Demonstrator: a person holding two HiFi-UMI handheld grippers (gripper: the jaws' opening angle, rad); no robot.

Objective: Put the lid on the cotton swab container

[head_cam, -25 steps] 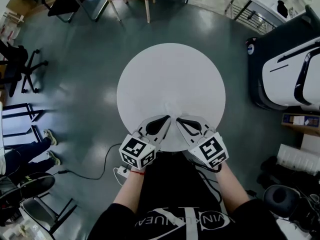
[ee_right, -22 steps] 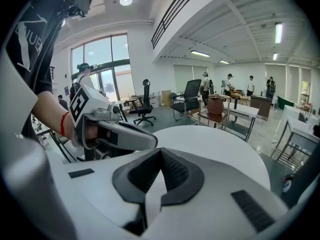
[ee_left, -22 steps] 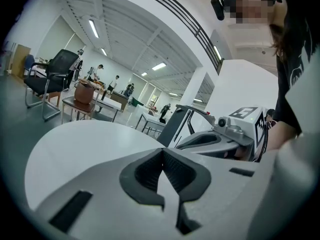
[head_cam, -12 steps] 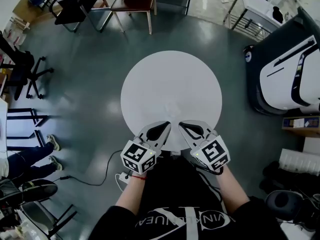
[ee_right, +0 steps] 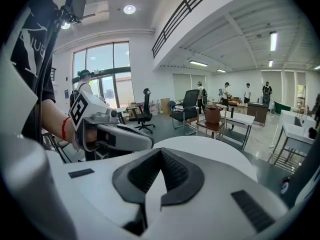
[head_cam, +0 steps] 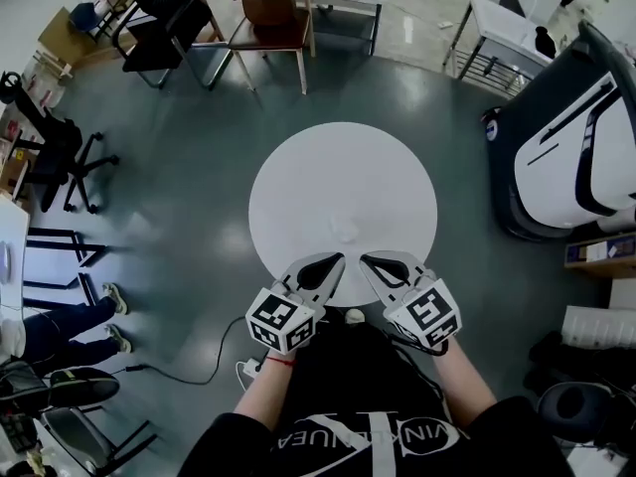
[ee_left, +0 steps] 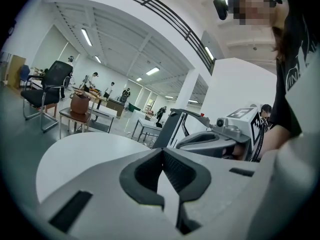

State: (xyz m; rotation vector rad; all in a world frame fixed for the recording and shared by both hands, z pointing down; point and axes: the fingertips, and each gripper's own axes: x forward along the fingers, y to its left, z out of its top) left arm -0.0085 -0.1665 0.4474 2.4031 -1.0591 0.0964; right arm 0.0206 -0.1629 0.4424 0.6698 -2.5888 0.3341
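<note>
As you stand at the near rim of the round white table (head_cam: 298, 167), both tools point forward over its edge. Your left gripper (head_cam: 337, 258) has its fingers (ee_left: 142, 173) pressed together at the tips, with nothing between the dark ribbed pads. Your right gripper (head_cam: 365, 258) is the same, its fingers (ee_right: 181, 176) closed tip to tip and empty. The two pairs of fingertips sit near each other but apart, angled inward.

Just ahead of the fingertips, on a line between the two pairs, lies the cotton swab container (head_cam: 345, 230), touching neither gripper. It shows only as a faint pale shape on the tabletop, too small to tell whether its lid is on. Behind the fingertips, between the two gripper bodies and below the table rim, sits a small white object (head_cam: 355, 316) that cannot be identified.

As for writing, each marker cube (head_cam: 281, 321) carries only black-and-white square codes. White lettering (head_cam: 397, 433) crosses your black shirt, seen upside down and partly cut off, so it cannot be read whole. A red band (ee_right: 65, 128) circles your left wrist, behind the left fingers.

Far beyond the fingertips stands a chair (head_cam: 273, 38) bearing a brown bag (head_cam: 266, 6). Off to the right of the right fingers is a large white-and-black machine (head_cam: 586, 157). Well to the left of the left fingers stands a black office chair (head_cam: 60, 152).
</note>
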